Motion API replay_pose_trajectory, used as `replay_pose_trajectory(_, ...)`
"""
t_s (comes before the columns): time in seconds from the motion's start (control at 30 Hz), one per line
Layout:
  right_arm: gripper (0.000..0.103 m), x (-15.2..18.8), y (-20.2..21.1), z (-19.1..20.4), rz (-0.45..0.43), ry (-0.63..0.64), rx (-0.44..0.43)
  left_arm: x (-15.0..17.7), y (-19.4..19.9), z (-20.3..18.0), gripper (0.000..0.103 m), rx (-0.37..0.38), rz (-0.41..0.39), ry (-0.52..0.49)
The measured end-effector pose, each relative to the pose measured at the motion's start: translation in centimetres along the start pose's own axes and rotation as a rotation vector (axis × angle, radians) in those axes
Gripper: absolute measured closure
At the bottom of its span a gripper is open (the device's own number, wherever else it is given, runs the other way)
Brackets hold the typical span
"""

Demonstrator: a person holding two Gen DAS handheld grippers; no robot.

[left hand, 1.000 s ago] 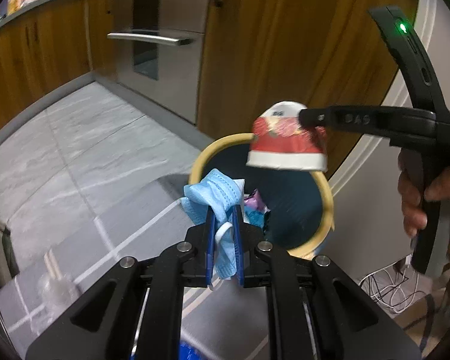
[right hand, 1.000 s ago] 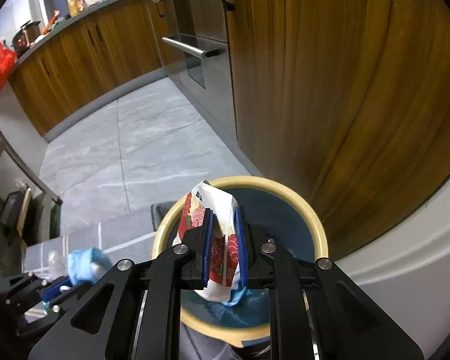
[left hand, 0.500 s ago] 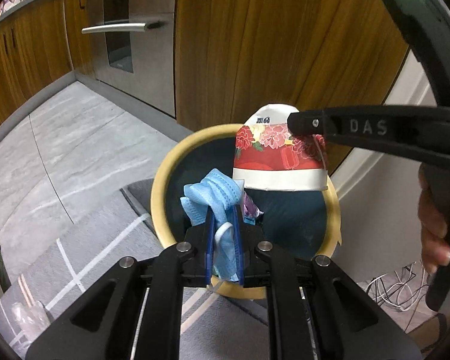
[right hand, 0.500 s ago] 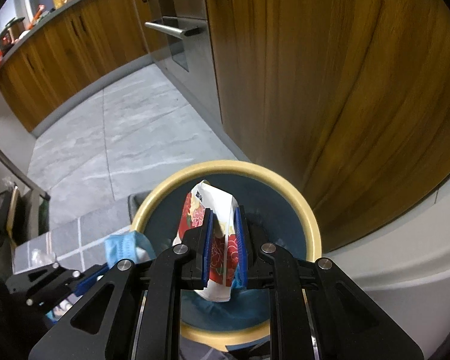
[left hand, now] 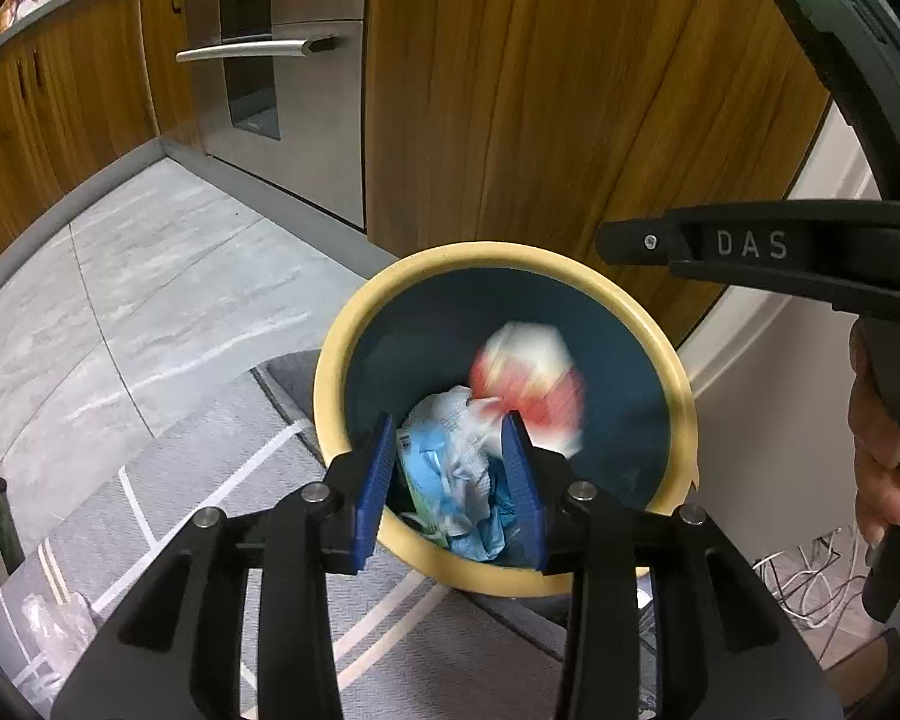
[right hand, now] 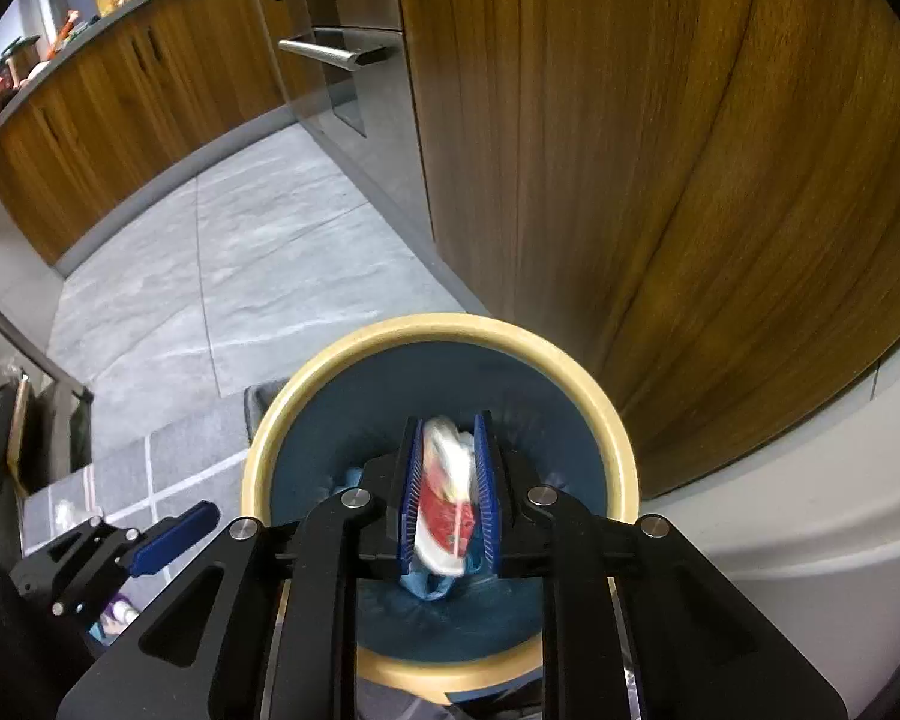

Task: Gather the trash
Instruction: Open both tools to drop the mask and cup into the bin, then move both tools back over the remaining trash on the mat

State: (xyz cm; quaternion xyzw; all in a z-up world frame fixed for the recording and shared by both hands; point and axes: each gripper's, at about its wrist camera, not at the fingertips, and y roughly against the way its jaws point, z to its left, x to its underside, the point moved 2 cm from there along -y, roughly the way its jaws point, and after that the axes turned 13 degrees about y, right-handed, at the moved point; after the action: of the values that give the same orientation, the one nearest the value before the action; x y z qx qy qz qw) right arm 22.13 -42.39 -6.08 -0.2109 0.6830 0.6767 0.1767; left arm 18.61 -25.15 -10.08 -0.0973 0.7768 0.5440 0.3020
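A wooden cabinet wall (left hand: 546,120) and a steel oven (left hand: 294,90) stand behind the yellow-rimmed bin (left hand: 330,372), which sits on a grey rug (left hand: 198,480) over the grey tiled floor (left hand: 150,276). Both the left hand-held gripper (left hand: 450,474) and the right hand-held gripper (right hand: 450,492) hang wide-jawed over the bin, gripping nothing. The red-and-white wrapper (left hand: 528,378), motion-blurred, and the blue face mask (left hand: 450,480) are inside the bin.

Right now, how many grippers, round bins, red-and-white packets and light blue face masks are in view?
Black two-finger grippers: 2 (left gripper, right gripper, both open)
Round yellow-rimmed trash bin: 1
Red-and-white packet, blurred: 1
Light blue face mask: 1
Total: 5
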Motion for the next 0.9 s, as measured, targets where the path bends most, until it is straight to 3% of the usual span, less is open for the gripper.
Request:
replay_pose_trajectory(0.13,0.08,-0.1,0.2,0.0,-0.01,0.001,0.002,0.3,0.6,0.3,0.06,-0.004,-0.001,0.013)
replay_pose_trajectory(0.5,0.074,-0.7,1.3,1.3,-0.043,0.03,-0.011,1.6,4.8,3.2,0.058,-0.047,-0.019,0.035)
replay_pose_trajectory(0.6,0.058,-0.8,1.8,1.7,-0.056,0.038,-0.011,2.0,6.9,4.7,0.053,-0.076,-0.031,0.048)
replay_pose_trajectory(0.77,0.018,-1.2,2.8,3.1,-0.098,0.065,-0.04,2.6,10.4,7.7,0.024,-0.118,-0.048,0.089)
replay_pose_trajectory(0.83,0.009,-1.4,3.4,3.7,-0.119,0.073,-0.057,3.0,12.3,9.4,0.02,-0.144,-0.065,0.108)
replay_pose_trajectory(0.9,0.007,-1.6,3.9,4.3,-0.137,0.082,-0.066,3.6,13.8,10.9,0.012,-0.164,-0.08,0.13)
